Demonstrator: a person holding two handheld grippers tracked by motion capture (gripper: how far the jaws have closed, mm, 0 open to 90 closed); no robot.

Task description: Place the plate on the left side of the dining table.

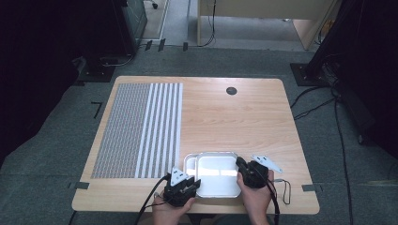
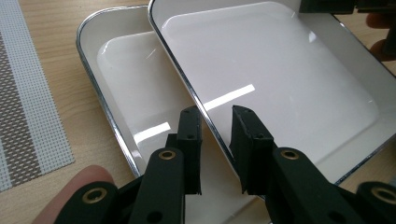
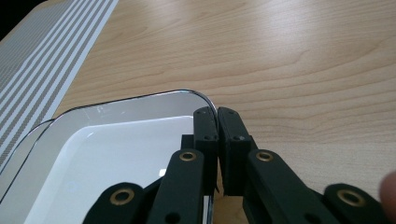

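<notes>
Two white trays with chrome rims lie near the table's front edge. The upper tray (image 1: 218, 174) (image 2: 280, 79) (image 3: 107, 158) rests askew on the lower tray (image 1: 190, 162) (image 2: 126, 79), shifted to the right. My left gripper (image 1: 193, 183) (image 2: 217, 135) straddles the upper tray's left rim, one jaw over the lower tray and one inside the upper tray, with a gap on both sides of the rim. My right gripper (image 1: 240, 165) (image 3: 217, 123) is shut on the upper tray's right rim near its far corner.
A grey and white striped placemat (image 1: 138, 129) (image 2: 23, 116) (image 3: 51, 51) covers the table's left part, just left of the trays. A round cable hole (image 1: 231, 90) sits at the far edge. Bare wood (image 3: 289, 56) stretches beyond and to the right of the trays.
</notes>
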